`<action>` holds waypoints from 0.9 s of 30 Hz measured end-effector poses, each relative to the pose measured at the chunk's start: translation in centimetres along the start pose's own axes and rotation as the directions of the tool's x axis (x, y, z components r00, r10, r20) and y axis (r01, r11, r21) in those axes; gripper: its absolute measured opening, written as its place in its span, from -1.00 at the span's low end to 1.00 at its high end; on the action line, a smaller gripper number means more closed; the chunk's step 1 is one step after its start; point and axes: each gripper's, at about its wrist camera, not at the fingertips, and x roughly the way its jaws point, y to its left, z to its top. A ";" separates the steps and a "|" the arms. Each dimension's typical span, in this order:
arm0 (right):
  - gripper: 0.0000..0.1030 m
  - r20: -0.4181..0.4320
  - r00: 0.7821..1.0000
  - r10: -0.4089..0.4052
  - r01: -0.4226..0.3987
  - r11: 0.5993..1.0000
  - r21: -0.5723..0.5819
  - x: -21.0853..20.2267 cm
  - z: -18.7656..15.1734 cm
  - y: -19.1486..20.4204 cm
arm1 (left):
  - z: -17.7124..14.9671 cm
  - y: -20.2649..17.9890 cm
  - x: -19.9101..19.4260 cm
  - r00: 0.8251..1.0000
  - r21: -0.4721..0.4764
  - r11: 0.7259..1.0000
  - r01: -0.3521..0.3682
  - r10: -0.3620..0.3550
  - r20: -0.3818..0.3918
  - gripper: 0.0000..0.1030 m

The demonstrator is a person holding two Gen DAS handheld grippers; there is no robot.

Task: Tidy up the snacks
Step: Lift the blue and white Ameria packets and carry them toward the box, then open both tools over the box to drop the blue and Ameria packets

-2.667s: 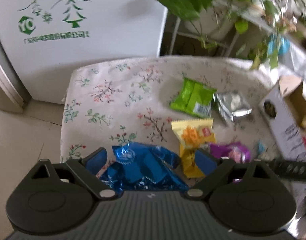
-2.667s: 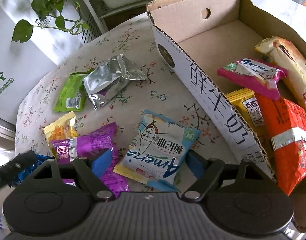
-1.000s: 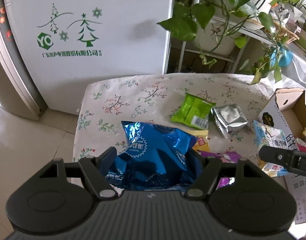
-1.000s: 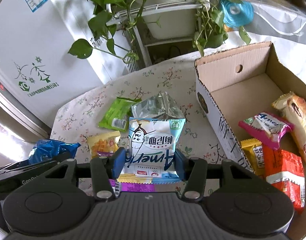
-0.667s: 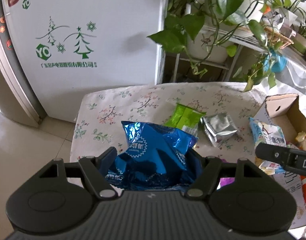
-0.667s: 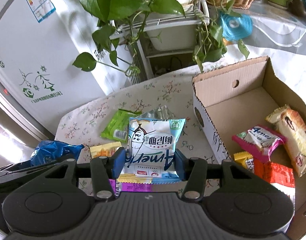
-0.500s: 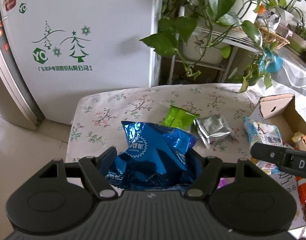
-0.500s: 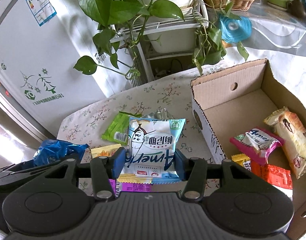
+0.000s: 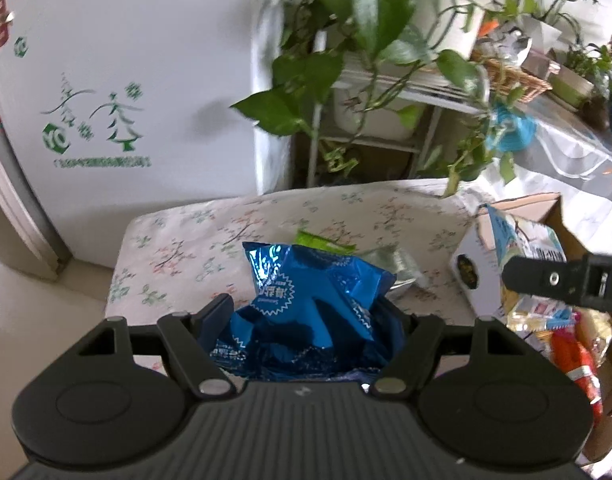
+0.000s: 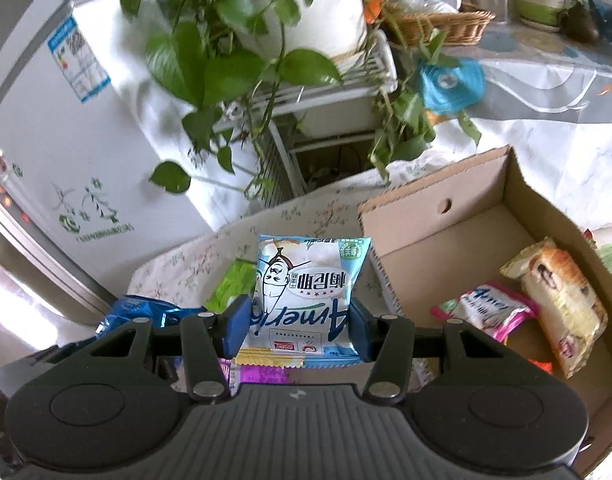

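My left gripper [image 9: 307, 320] is shut on a crinkled blue foil snack bag [image 9: 306, 300] and holds it above the floral table [image 9: 226, 232]. My right gripper [image 10: 300, 322] is shut on a light blue and white snack packet [image 10: 306, 292], lifted near the left wall of the open cardboard box [image 10: 445, 236]. The box holds a pink packet [image 10: 485, 312], a bread packet [image 10: 561, 300] and red packets. A green packet [image 9: 321, 240] and a silver packet [image 9: 397, 264] lie on the table. The right gripper's finger shows in the left wrist view [image 9: 565, 280].
A white fridge [image 9: 126, 80] stands behind the table on the left. A plant shelf with trailing green leaves [image 9: 377, 60] stands behind the table. A purple packet [image 10: 262, 372] lies under my right gripper. Another covered table [image 10: 545, 92] is at the far right.
Both grippers have risen higher above the table with their packets. The right gripper has moved closer to the box. Earlier both closed on their packets lying on the table.
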 end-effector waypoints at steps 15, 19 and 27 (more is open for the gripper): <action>0.13 0.090 0.995 -0.036 0.024 0.991 0.134 -4.3 2.2 -6.4 | 0.1 -7.3 -1.1 0.974 0.084 0.972 0.219 -0.223 0.041 0.44; 0.13 0.103 0.993 -0.053 0.035 0.986 0.165 -5.3 2.4 -8.2 | -0.1 -9.5 -1.1 0.960 0.117 0.955 0.272 -0.278 0.041 0.44; 0.13 0.096 0.990 -0.105 0.078 0.964 0.252 -6.0 2.3 -11.1 | -0.6 -12.8 -0.7 0.937 0.167 0.925 0.340 -0.348 0.023 0.44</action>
